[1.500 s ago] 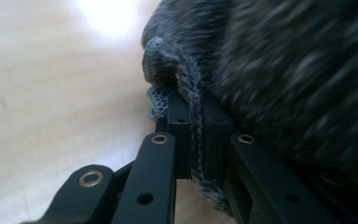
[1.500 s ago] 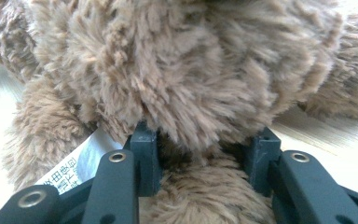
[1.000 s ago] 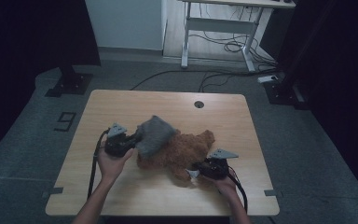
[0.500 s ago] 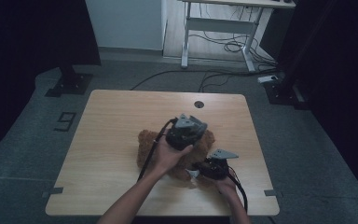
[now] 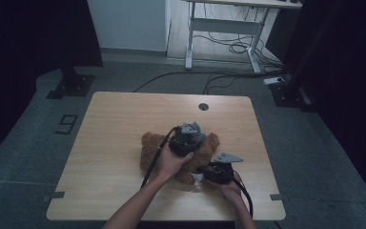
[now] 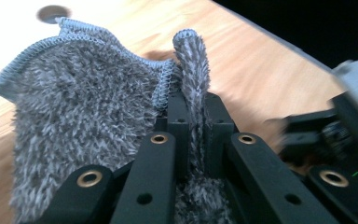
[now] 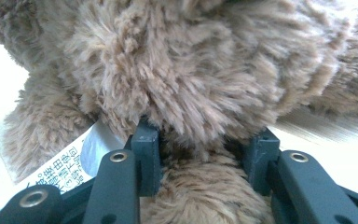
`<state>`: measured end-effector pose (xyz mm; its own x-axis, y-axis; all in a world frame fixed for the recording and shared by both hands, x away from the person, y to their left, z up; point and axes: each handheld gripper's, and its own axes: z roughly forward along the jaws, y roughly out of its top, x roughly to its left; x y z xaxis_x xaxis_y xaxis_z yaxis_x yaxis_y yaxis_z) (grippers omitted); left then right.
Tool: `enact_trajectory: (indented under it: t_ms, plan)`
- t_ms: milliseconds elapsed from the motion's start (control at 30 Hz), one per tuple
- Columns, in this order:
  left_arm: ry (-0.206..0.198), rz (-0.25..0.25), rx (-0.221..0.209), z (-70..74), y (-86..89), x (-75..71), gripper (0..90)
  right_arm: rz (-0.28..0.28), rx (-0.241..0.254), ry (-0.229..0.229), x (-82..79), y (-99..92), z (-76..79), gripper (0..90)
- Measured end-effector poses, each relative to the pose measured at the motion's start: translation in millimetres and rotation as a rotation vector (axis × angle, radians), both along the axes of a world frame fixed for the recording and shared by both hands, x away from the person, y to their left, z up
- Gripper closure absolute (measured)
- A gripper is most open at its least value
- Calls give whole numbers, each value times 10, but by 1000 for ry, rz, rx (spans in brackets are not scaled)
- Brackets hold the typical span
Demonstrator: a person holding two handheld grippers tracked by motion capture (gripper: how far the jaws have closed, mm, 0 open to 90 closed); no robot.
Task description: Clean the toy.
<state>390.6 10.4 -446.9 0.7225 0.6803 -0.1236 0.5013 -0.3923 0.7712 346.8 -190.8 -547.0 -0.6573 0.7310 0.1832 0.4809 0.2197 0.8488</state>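
A brown teddy bear (image 5: 148, 151) lies on the wooden table (image 5: 105, 143), right of the middle. My left gripper (image 5: 194, 131) hovers over the bear's upper part, shut on a grey fuzzy cloth (image 6: 74, 116). In the left gripper view a fold of that cloth stands pinched between the black jaws of the left gripper (image 6: 193, 116). My right gripper (image 5: 201, 175) rests low at the bear's near right side. Its jaws clamp a plush limb of the teddy bear (image 7: 205, 93), with the right gripper (image 7: 200, 156) pressed into the fur. A white sewn-in tag (image 7: 70, 163) sticks out beside the left jaw.
A round cable hole (image 5: 203, 106) sits near the table's far edge. The right gripper's body (image 6: 340, 140) shows close by in the left gripper view. A white desk frame (image 5: 219, 28) and floor cables (image 5: 228, 47) stand beyond the table.
The left hand has carried the grey cloth from the bear's left side rightward, to above the bear. The right gripper has stayed put on the bear.
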Motion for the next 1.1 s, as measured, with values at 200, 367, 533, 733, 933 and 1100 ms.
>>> enact_trajectory:
  t_ms: [200, 367, 533, 733, 933, 1100]
  plan:
    - [-57, 96, -69, -60, 595, -184, 839, 5, -6, -6, -4, 2, -1, 579]
    - [-85, 145, -72, -49, 985, -317, 840, 1, -10, -7, -17, 16, 2, 579]
    - [-63, 226, -86, -99, 1374, -364, 841, 2, -7, -7, -14, 13, 0, 579]
    - [20, 290, -67, -374, 1722, -368, 844, 0, -3, -4, -10, 10, -4, 580]
    - [110, 305, -73, -680, 1803, -310, 841, -5, 3, 0, -2, 8, -8, 583]
    - [101, 309, -81, -631, 1729, -205, 840, -18, -4, -6, 59, 23, -10, 586]
